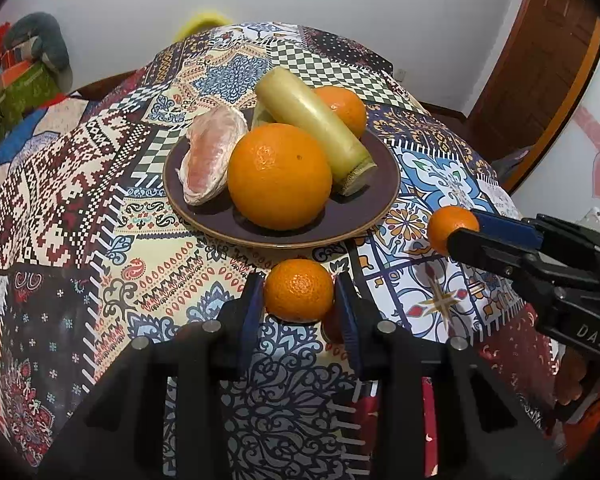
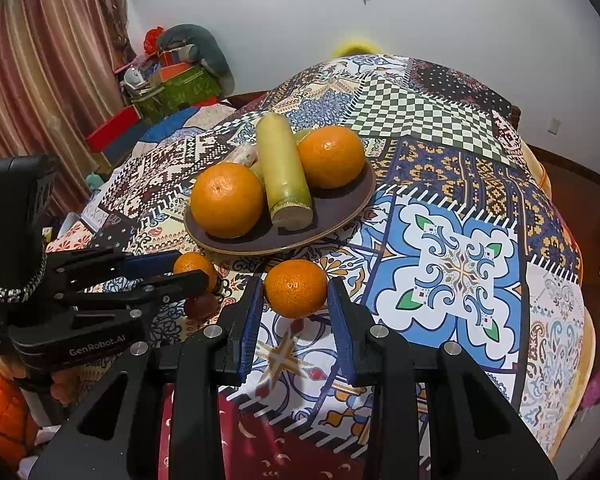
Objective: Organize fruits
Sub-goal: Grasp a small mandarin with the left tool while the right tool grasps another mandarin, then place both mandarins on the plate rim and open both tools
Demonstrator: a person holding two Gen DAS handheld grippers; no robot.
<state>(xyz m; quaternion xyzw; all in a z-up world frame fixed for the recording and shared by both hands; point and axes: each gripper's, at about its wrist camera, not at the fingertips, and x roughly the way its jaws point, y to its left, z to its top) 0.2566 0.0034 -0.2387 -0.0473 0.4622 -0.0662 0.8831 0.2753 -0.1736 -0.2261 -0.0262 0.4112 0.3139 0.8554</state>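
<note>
A dark plate [image 1: 364, 216] [image 2: 340, 216] on the patterned tablecloth holds a large orange [image 1: 279, 176] [image 2: 226, 199], a second orange [image 1: 342, 108] [image 2: 331, 157], a yellow-green sugarcane piece [image 1: 312, 120] [image 2: 282, 164] and a peeled pomelo segment [image 1: 212, 156]. My left gripper [image 1: 299, 300] [image 2: 196, 272] is shut on a small mandarin [image 1: 299, 290] [image 2: 194, 266] just in front of the plate. My right gripper [image 2: 295, 300] [image 1: 460, 226] is shut on another small mandarin [image 2: 295, 288] [image 1: 450, 226], to the right of the plate's front edge.
The patchwork tablecloth [image 2: 460, 264] covers the whole table. A small dark reddish fruit [image 2: 200, 306] lies on the cloth under the left gripper. Boxes and a grey cushion [image 2: 188, 64] sit at the back left by a curtain. A wooden door [image 1: 540, 60] stands at the right.
</note>
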